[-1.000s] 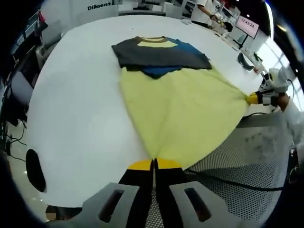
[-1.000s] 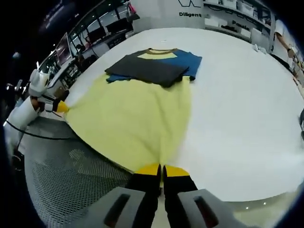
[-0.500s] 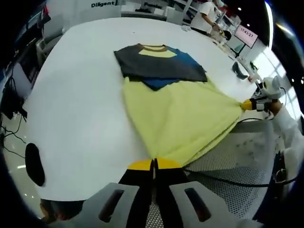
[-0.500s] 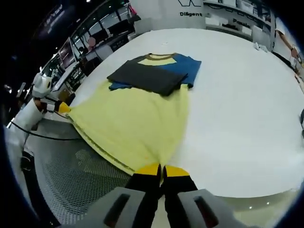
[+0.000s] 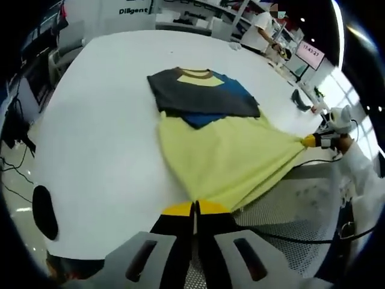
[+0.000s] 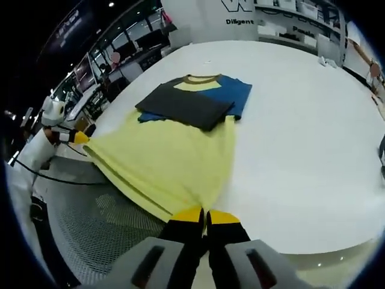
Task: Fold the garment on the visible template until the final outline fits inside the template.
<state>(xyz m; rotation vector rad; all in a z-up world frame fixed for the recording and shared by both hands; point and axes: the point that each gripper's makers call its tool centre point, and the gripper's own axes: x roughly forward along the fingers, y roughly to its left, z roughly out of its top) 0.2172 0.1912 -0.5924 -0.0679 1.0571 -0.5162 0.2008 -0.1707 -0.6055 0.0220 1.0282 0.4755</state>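
Observation:
A yellow, blue and dark grey T-shirt (image 5: pixel 210 129) lies on a white round table (image 5: pixel 96 120). Its sleeves are folded in over the chest, dark grey over blue (image 5: pixel 204 96). The yellow lower part (image 6: pixel 162 159) is pulled taut off the table edge. My left gripper (image 5: pixel 195 208) is shut on one hem corner. My right gripper (image 6: pixel 204 215) is shut on the other hem corner. The right gripper (image 5: pixel 313 141) appears at the right of the left gripper view, and the left gripper (image 6: pixel 75 137) shows at the left of the right gripper view.
A perforated metal floor or platform (image 5: pixel 289 211) with a black cable (image 5: pixel 283 236) lies below the table edge. Shelves, desks and a screen (image 5: pixel 313 51) stand beyond the table. A person (image 5: pixel 258 27) stands far behind. A black oval mark (image 5: pixel 43 212) sits near the table edge.
Both grippers have lifted the hem higher and slightly forward toward the collar; more of the yellow underside and hem fold now hangs above the table edge.

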